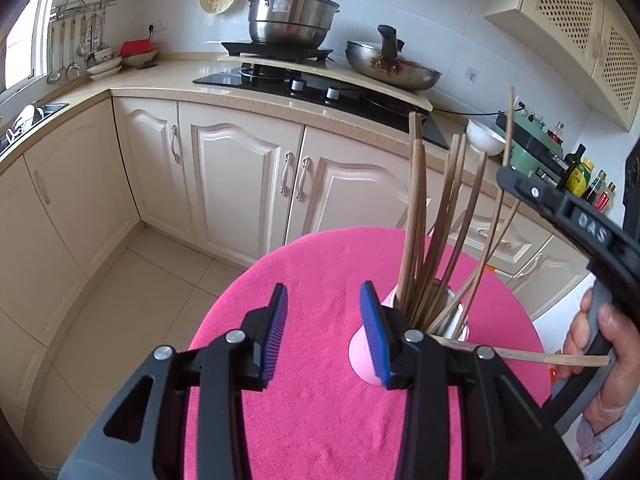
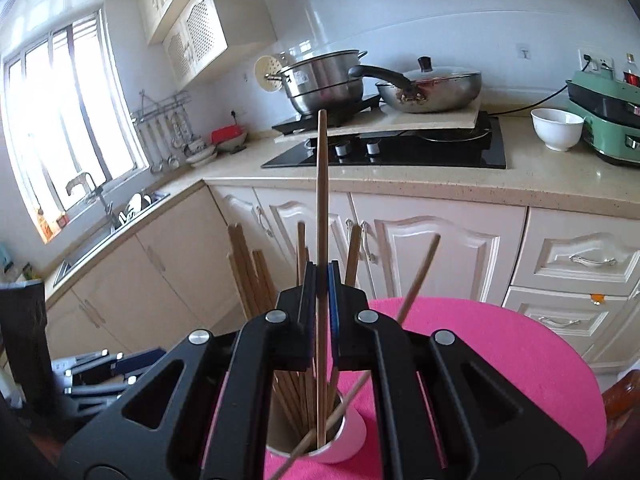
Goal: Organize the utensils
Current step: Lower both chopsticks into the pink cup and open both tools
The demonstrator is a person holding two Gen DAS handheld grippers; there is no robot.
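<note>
A white-and-pink cup (image 2: pixel 352 436) stands on the round table with the pink cloth (image 2: pixel 500 360) and holds several wooden chopsticks (image 1: pixel 416 216). My right gripper (image 2: pixel 321 276) is shut on a single pale chopstick (image 2: pixel 322 200). That stick stands nearly upright, its lower end down inside the cup. In the left wrist view the right gripper (image 1: pixel 508 178) reaches in from the right above the cup (image 1: pixel 454 322), held by a hand (image 1: pixel 600 344). My left gripper (image 1: pixel 324 332) is open just left of the cup, with nothing between its blue pads (image 1: pixel 276 332). One chopstick (image 1: pixel 520 354) sticks out sideways from the cup rim.
Behind the table runs a counter with a black hob (image 2: pixel 400 152), a steel pot (image 2: pixel 324 84), a wok (image 2: pixel 432 88), a white bowl (image 2: pixel 558 128) and a green appliance (image 2: pixel 604 116). Cream cabinets (image 1: pixel 240 172) stand below. A sink (image 2: pixel 108 224) is at the left, tiled floor (image 1: pixel 152 288) below.
</note>
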